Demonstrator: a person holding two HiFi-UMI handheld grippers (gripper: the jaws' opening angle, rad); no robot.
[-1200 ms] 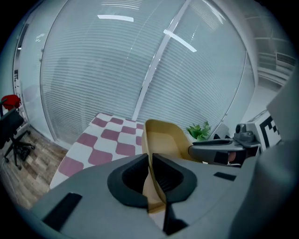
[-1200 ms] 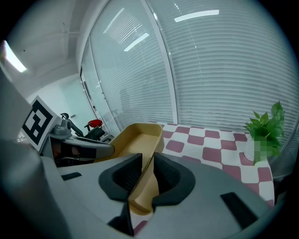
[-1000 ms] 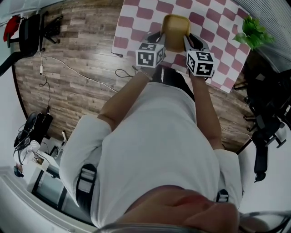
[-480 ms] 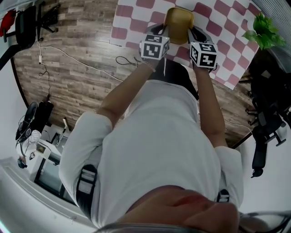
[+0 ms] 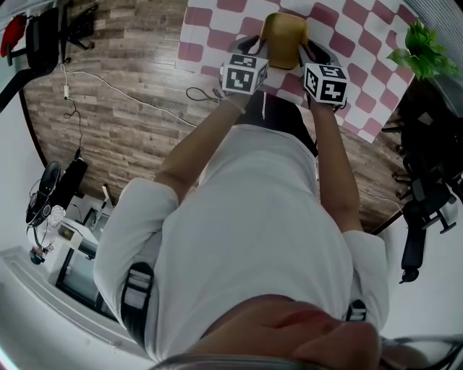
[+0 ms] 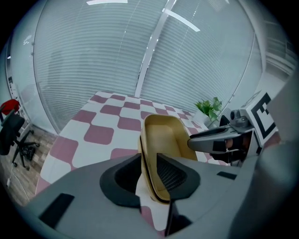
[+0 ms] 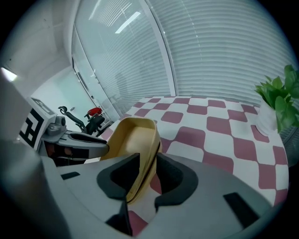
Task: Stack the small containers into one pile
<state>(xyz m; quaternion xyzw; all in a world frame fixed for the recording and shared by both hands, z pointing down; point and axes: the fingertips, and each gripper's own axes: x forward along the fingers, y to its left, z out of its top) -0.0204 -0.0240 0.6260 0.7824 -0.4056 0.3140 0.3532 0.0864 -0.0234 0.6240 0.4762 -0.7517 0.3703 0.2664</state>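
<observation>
Over checkered surface [image 5: 217,22], yellow container [image 5: 283,36] gripped by opposite rims: left claw [image 6: 150,175] and right claw [image 7: 147,173] both clamped on it. No other containers visible; pile likely done.

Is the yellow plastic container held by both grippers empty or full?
Empty: the yellow plastic container shows a bare inside in both gripper views.

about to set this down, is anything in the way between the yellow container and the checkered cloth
Nothing visible. The left gripper and right gripper clamp the yellow container by opposite walls, and the checkered cloth in view lies bare; the plant stands off to the right.
</observation>
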